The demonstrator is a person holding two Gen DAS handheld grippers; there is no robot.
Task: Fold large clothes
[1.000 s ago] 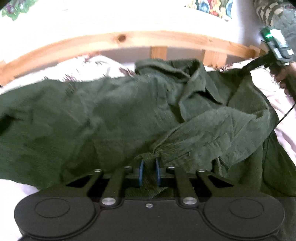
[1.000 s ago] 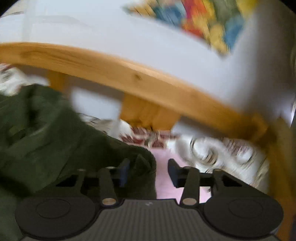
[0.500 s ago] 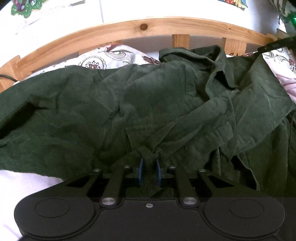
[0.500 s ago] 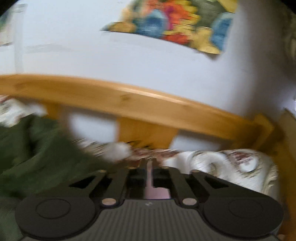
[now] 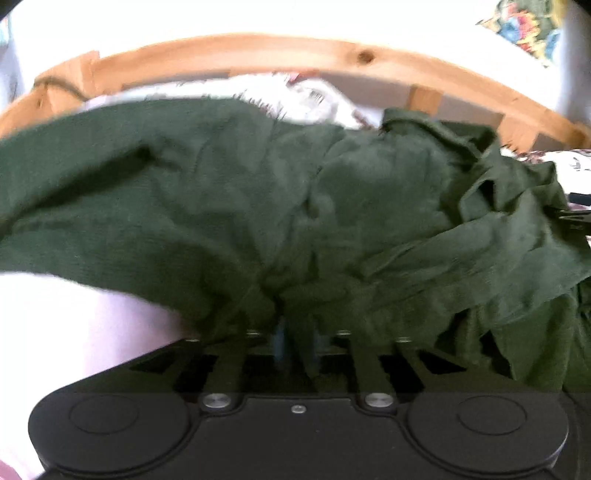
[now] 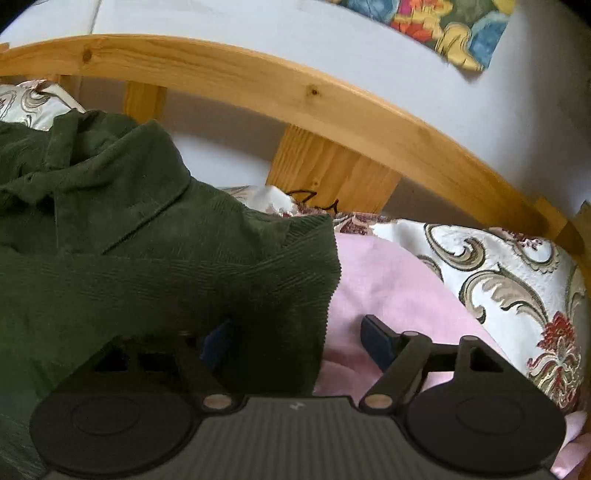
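Observation:
A large dark green corduroy garment (image 5: 258, 206) lies crumpled on a pink sheet (image 5: 92, 325) on a bed. My left gripper (image 5: 297, 339) is shut on a bunched fold of it at the near edge. In the right wrist view the garment (image 6: 147, 258) fills the left side, collar toward the headboard. My right gripper (image 6: 299, 336) is open. Its left finger is under the garment's right edge and its right finger (image 6: 376, 336) rests over the pink sheet (image 6: 388, 280).
A wooden headboard rail (image 6: 295, 99) with slats runs behind the bed. Patterned white pillows (image 6: 517, 266) lie at the back right and behind the garment (image 5: 306, 99). A colourful wall hanging (image 6: 450, 26) is above.
My right gripper was shut half a second ago and is now open at the garment's right edge. My left gripper kept its hold and shifted left, dragging the cloth.

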